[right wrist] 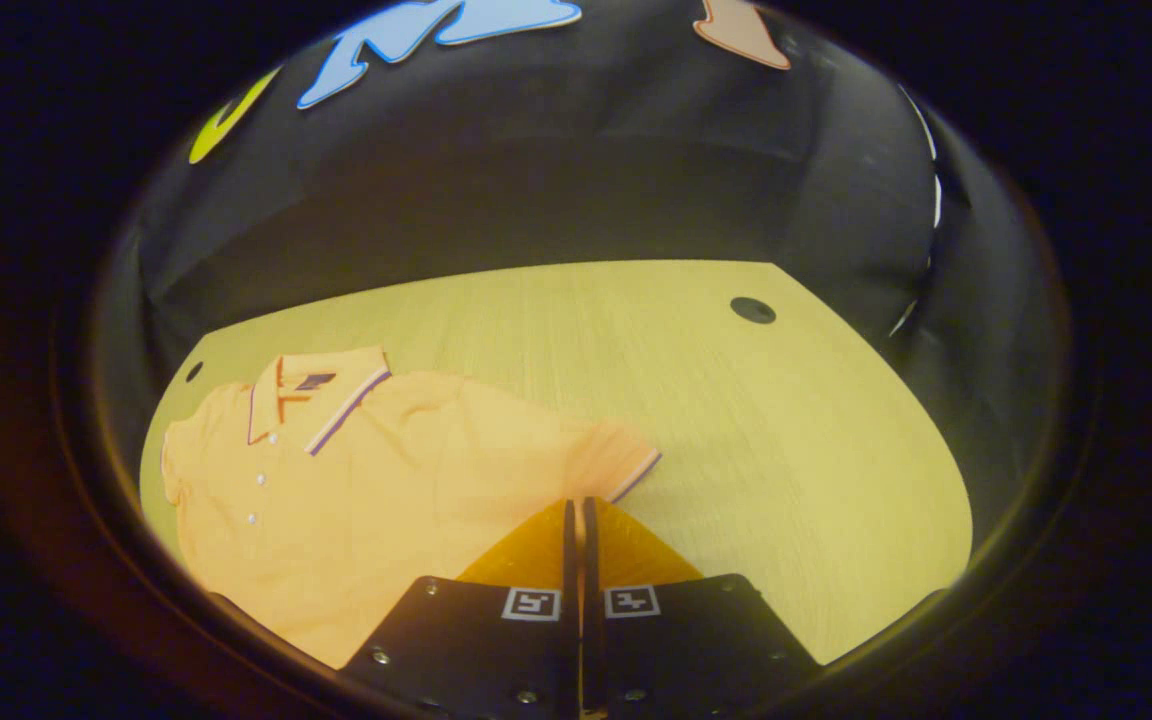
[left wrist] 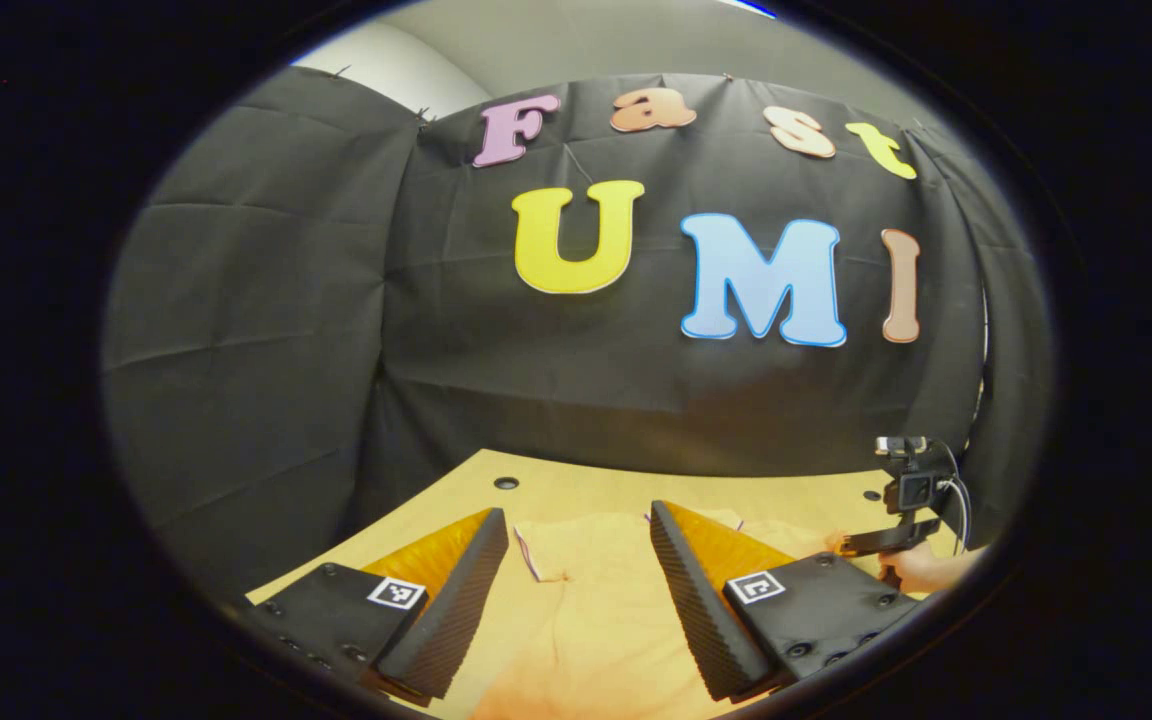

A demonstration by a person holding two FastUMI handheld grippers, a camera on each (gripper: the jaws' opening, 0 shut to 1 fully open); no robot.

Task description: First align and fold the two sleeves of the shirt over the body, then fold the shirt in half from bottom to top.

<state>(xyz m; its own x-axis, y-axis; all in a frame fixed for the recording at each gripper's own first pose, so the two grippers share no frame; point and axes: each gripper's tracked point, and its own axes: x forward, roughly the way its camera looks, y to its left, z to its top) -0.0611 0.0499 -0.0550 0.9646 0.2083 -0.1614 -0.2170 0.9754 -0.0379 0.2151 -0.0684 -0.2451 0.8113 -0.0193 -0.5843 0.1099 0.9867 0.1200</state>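
So the shirt (right wrist: pixel 366 490) is lying flat on the table (right wrist: pixel 736 420), collar pointing toward the booth's back wall, buttons up, both sleeves still spread out, so I'd say the sleeve folding is only just getting started.

Working left to right off the shirt: the left tongs (left wrist: pixel 576 590) are sitting wide apart over the shirt's body with nothing between them, just cloth showing in the gap. In that same view the right tongs (left wrist: pixel 891 540) are showing off to the shirt's far side with a hand (left wrist: pixel 926 568) behind them. In the right gripper view the right tongs (right wrist: pixel 577 520) are pressed together, tips down right by the striped sleeve (right wrist: pixel 616 455) cuff. I can't tell if any fabric is actually caught in there, it's too tight to see.

My take for doing it well: get a real pinch on the cuff edge, lift low, carry it across the body so the sleeve is lining up straight, then mirror it with the other side.

Writing-wise: there's a small dark label (right wrist: pixel 315 381) inside the collar, way too tiny to read.
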